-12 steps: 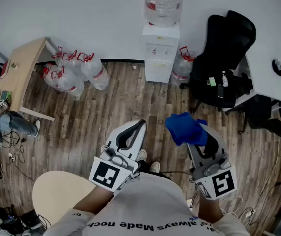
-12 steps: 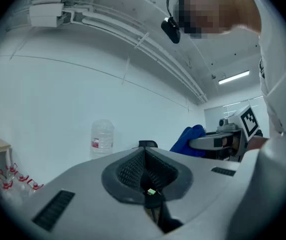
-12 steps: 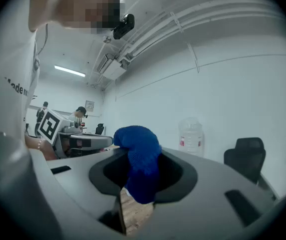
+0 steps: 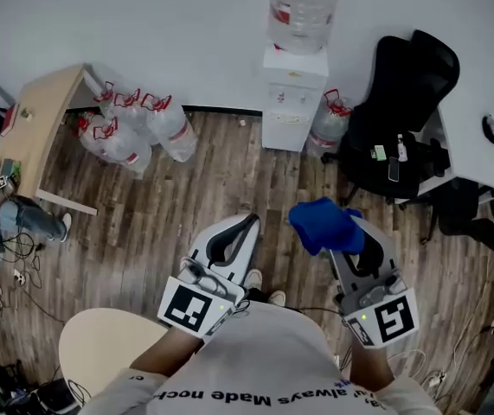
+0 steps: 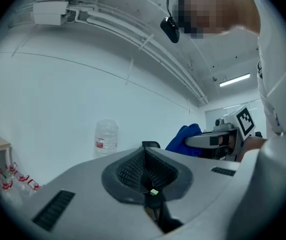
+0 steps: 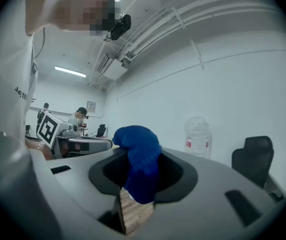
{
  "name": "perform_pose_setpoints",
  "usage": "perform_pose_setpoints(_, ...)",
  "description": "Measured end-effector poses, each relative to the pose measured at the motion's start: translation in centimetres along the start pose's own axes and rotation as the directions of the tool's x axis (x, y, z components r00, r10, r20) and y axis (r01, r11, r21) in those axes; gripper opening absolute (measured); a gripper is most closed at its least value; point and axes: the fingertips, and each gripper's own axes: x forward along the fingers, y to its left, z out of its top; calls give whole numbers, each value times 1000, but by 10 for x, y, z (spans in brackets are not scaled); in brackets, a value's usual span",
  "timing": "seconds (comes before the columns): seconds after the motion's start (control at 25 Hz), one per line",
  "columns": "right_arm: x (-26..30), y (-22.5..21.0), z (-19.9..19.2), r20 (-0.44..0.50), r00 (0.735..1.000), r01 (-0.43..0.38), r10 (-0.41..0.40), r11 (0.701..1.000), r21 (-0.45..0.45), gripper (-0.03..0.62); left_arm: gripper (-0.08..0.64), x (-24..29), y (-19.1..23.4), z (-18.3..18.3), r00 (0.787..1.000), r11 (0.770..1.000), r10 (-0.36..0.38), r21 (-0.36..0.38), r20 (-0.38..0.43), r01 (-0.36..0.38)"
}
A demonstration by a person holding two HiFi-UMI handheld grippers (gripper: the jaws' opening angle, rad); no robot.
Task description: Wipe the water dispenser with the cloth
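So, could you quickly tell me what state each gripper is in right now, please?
The left gripper is closed, jaws together with nothing between them.
The right gripper is closed on the blue cloth.

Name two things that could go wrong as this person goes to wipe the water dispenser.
1. The right gripper pinches only part of the blue cloth; the rest bulges loose and might slip out while rubbing.
2. The water dispenser carries a large bottle on top, and a floor bottle stands beside its base; a hard push or low swipe could knock either.
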Motion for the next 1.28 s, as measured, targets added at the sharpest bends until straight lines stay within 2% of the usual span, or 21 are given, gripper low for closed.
perform_pose_setpoints(0.24,36,12,0,-1,1000,8,-8,1000,0,130,21,-5,36,-4,1000,1000,-10,-12,-3,10)
perform_pose_setpoints(0.6,60,7,-5,-15,999,29,-29,1000,6,130,21,6,58,-6,1000,999,-30,-18,-4,30)
perform_pose_setpoints(1.0,88,-38,-12,-12,999,32,-32,999,25,130,21,54,76,-13,1000,1000,-27,-17,-7,27)
perform_pose_setpoints(1.28,111,-86,-13,-14,999,32,-32,999,42,130,21,105,89,-16,999,999,-25,-23,-21,25)
